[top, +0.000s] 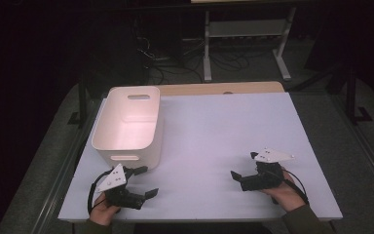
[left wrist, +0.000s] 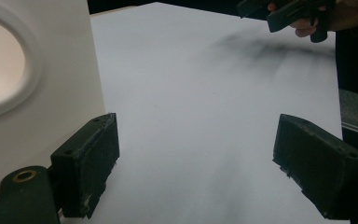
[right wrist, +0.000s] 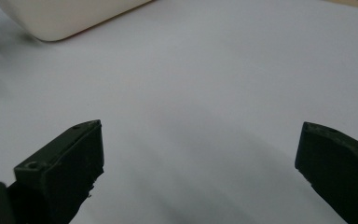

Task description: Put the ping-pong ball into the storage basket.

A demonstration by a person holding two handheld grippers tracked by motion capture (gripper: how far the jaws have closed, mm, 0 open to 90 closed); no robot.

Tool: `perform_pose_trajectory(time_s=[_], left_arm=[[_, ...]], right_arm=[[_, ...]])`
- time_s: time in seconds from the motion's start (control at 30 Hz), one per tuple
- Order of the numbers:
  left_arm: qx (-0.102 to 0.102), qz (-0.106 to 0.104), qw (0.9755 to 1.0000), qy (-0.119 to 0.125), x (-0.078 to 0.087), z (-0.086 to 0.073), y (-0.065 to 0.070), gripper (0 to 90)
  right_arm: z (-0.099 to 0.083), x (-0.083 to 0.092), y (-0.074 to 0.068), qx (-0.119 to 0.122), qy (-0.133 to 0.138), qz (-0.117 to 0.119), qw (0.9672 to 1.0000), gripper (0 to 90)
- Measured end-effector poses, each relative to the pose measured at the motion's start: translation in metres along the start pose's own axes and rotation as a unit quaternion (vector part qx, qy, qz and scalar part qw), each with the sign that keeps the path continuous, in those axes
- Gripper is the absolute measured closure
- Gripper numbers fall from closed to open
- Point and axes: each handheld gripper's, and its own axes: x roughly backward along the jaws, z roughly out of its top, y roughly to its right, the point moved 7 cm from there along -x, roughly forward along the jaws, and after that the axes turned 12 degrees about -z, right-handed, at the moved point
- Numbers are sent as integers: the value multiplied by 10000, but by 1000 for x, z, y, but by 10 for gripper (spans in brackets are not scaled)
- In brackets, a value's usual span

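Resting low, both grippers [top: 145, 181] [top: 243, 165], jaws apart.

My table [top: 214, 141] carries a white bin [top: 129, 124] at its left side, the white top otherwise bare before me.

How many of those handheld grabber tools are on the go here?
2. The left gripper is near the table's front edge, just before the white bin; the right gripper is at the front right. Both jaws stand open.
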Motion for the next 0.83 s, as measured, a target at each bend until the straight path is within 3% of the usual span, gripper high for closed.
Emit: perform_pose_trajectory(time_s=[0.2,0.47,0.83], left_arm=[[0,-3,10000,-4,0,0,0,141],[-5,-6,10000,-20,0,0,0,141],[-15,-10,10000,-33,0,0,0,141]], right_arm=[[-4,7,5,-60,95,-44,9999,7],[-12,9,8,50,33,-111,9999,7],[-24,3,9,344,-304,-267,9986,7]])
